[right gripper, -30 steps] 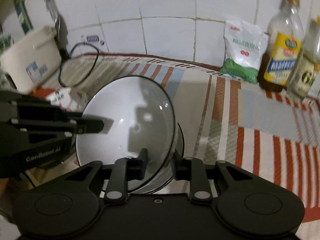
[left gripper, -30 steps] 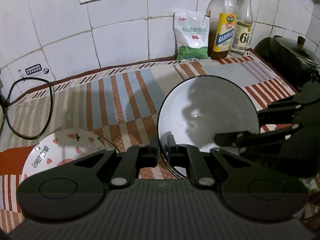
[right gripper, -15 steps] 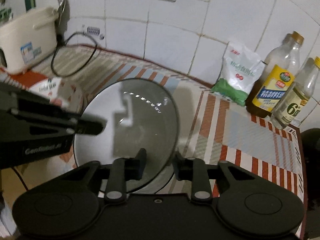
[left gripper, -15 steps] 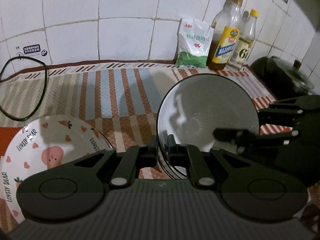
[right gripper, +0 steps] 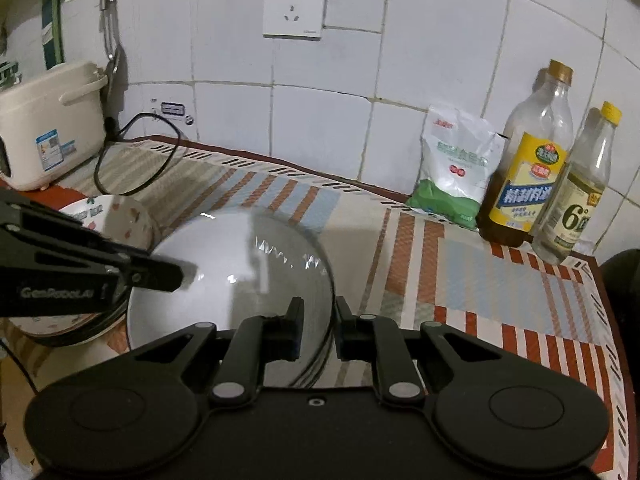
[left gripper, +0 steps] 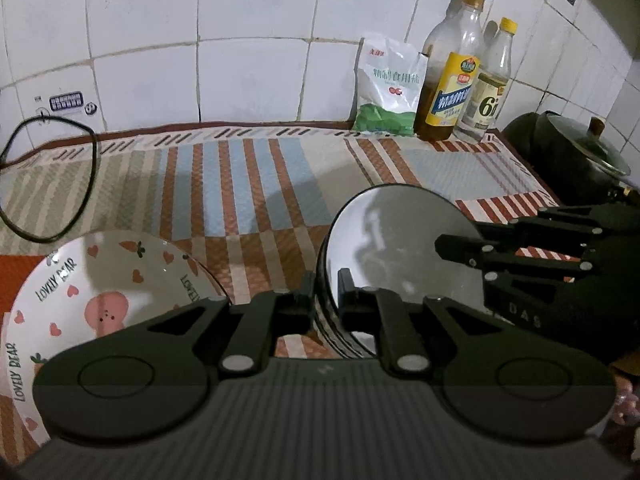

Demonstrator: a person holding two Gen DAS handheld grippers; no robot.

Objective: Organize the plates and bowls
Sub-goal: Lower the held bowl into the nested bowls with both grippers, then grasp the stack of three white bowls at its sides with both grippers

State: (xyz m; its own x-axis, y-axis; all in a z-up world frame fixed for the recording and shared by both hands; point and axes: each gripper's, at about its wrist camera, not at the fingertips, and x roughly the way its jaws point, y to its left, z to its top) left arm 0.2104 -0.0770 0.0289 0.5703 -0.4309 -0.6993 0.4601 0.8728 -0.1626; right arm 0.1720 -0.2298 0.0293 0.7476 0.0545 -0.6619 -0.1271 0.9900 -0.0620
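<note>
Striped countertop cloth [left gripper: 248,184] beneath a heart-printed plate [left gripper: 100,300] and, to its right, a white black-rimmed bowl [left gripper: 400,256]. Bowl pinched at opposite rims by left gripper [left gripper: 325,296] and right gripper [right gripper: 318,322], the latter's jaws just closing on it.

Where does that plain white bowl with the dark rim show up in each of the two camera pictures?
Left wrist view: the white bowl sits right of centre, its near rim between that gripper's fingers.
Right wrist view: the bowl sits left of centre, low down.
Shared landmark: the green-and-white salt bag against the tiled wall.
</note>
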